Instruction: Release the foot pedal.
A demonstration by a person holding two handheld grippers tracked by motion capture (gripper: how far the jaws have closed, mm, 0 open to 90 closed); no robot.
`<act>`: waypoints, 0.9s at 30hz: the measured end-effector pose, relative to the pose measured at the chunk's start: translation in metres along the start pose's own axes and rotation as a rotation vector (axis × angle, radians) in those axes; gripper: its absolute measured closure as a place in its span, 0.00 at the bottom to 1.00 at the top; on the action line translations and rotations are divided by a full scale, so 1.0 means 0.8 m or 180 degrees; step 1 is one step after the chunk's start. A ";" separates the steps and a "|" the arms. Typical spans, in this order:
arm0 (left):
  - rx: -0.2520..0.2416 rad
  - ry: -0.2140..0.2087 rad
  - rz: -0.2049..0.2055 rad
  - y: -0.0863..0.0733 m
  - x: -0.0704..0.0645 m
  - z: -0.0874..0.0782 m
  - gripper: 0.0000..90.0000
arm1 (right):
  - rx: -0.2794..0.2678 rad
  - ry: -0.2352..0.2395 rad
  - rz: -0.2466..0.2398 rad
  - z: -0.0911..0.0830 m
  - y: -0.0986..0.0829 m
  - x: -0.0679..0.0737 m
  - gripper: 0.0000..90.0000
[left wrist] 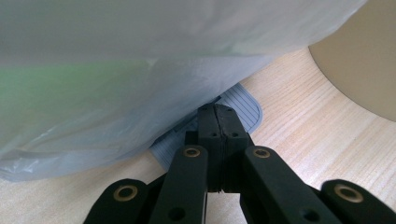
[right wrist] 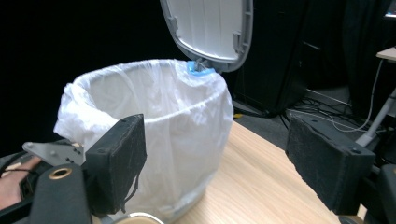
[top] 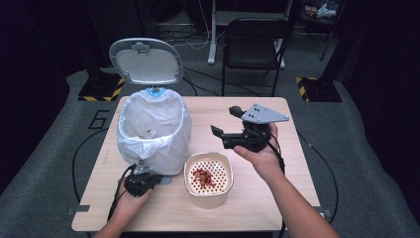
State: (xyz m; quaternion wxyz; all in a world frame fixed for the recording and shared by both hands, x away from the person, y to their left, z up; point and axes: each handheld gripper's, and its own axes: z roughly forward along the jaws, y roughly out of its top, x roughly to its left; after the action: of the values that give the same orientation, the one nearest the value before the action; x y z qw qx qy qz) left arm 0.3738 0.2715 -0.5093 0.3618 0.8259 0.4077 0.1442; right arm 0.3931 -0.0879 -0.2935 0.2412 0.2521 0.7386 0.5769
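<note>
1. The pedal (left wrist: 243, 109) of the bin (top: 153, 131) sits on the table at the bin's near foot; in the left gripper view it is a ribbed grey tab poking out from under the hanging bag.
2. The left gripper (top: 148, 179) rests low at the bin's near side. Its jaws are pressed together with no gap, and their tips (left wrist: 216, 116) lie on the pedal; nothing is held between them.
3. The bin's lid (top: 146, 62) stands raised, and the white bag (right wrist: 154, 116) lines the open rim and drapes down the outside.
4. The right gripper (top: 225, 124) is held above the table to the right of the bin, jaws spread wide and empty, pointing toward the bin.
5. A cream container (top: 190, 191) stands just beside the bin on the near right, with a perforated insert and some reddish pieces (top: 203, 176) lying on it.
6. The wooden table (top: 277, 198) carries all of this; a dark chair (top: 252, 42) stands on the floor beyond it.
</note>
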 end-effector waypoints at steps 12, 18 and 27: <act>0.0090 -0.0045 0.0072 0.003 -0.007 -0.002 0.89 | 0.0020 -0.0124 0.0147 -0.021 -0.027 -0.013 0.23; 0.0071 -0.0102 0.0067 0.005 -0.010 -0.008 0.82 | 0.0004 -0.0179 0.0124 -0.030 -0.033 -0.017 0.23; -0.0115 -0.0124 -0.0024 0.008 -0.006 -0.026 0.71 | 0.0044 -0.0260 0.0130 -0.040 -0.049 -0.018 0.23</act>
State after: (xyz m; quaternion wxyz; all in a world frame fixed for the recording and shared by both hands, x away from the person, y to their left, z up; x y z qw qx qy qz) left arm 0.3633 0.2752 -0.4903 0.3850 0.8203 0.4011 0.1340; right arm 0.3800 -0.1288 -0.3239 0.2575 0.2921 0.7268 0.5658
